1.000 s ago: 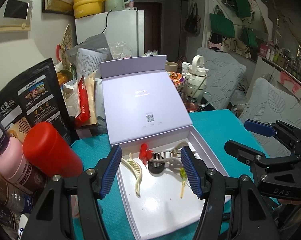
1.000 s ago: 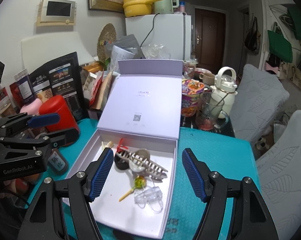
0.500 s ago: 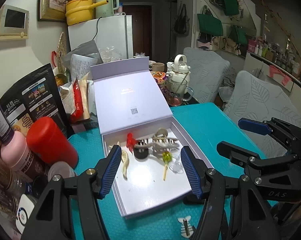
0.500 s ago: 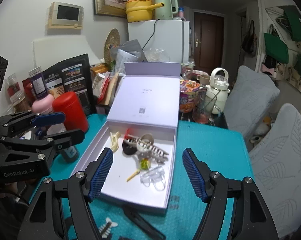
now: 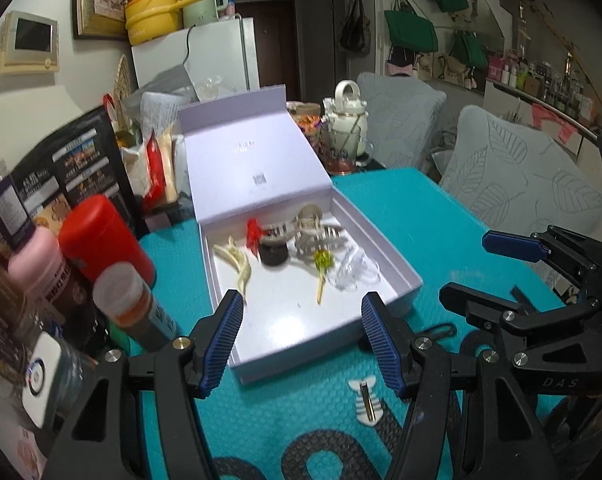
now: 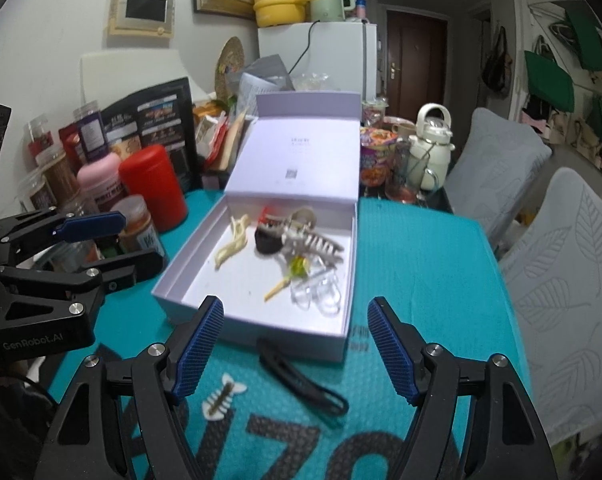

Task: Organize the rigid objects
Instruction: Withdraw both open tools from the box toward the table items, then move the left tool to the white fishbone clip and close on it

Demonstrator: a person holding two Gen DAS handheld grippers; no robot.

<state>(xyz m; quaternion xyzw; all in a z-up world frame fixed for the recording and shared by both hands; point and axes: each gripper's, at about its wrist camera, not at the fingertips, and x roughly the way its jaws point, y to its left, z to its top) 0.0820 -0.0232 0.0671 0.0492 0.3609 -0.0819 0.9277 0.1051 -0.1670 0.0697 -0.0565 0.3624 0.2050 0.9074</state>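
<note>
You are holding both the left gripper (image 5: 303, 336) and right gripper (image 6: 295, 344) wide and empty; lower squarely over the black clip (image 6: 301, 380) just below the right one.

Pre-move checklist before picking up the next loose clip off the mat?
1. Left gripper open, empty: ok.
2. Right gripper open, empty: ok.
3. Lavender lidded box open, lid upright: ok.
4. Bare floor space in the box's near half for another piece: ok.
5. White fishbone hair clip and black oval hair clip on the teal mat, outside the box, unobstructed: ok.
6. Whether the black clip touches the box wall: cannot tell.
</note>
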